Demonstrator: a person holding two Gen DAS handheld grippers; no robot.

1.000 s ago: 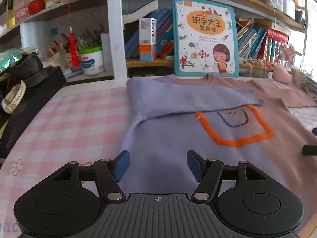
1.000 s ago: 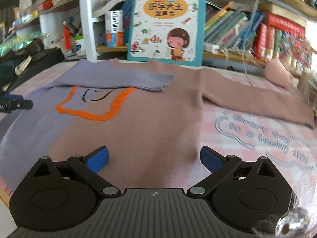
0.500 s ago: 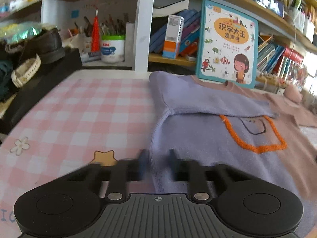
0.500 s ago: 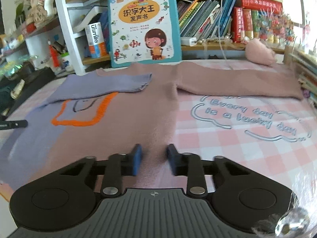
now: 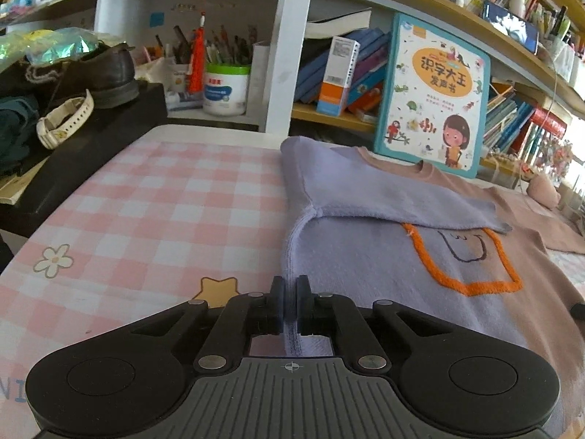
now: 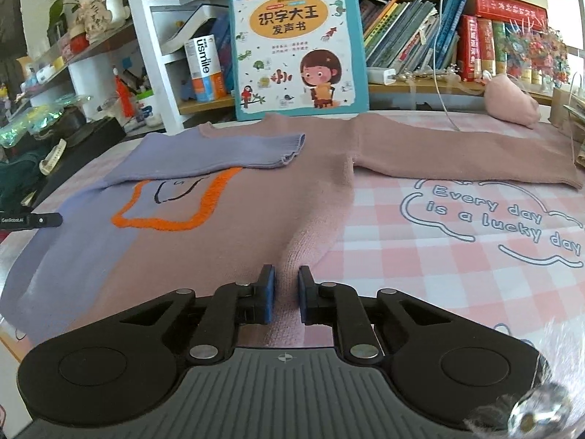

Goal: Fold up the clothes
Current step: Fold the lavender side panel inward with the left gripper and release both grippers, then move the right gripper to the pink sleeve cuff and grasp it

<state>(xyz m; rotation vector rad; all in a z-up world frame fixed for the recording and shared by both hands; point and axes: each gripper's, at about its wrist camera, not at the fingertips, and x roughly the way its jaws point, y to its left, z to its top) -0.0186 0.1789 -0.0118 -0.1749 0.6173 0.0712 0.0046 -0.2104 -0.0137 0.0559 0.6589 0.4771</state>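
two hand-held grippers, left hand-held gripper and right hand-held gripper, pinch one sweater.

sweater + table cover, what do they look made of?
Sweater: looks like soft matte knit, going by the ribbed cuff on the folded purple sleeve and the fuzzy orange outline. Table cover: seems a glossy plastic-like printed sheet, with pink checks, lettering and faint sheen; the exact material is unclear.

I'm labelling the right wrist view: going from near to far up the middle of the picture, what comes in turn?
Right tongs, shut on the sweater's hem → sweater body, pinkish brown → its neckline → the children's picture book standing against the shelf.
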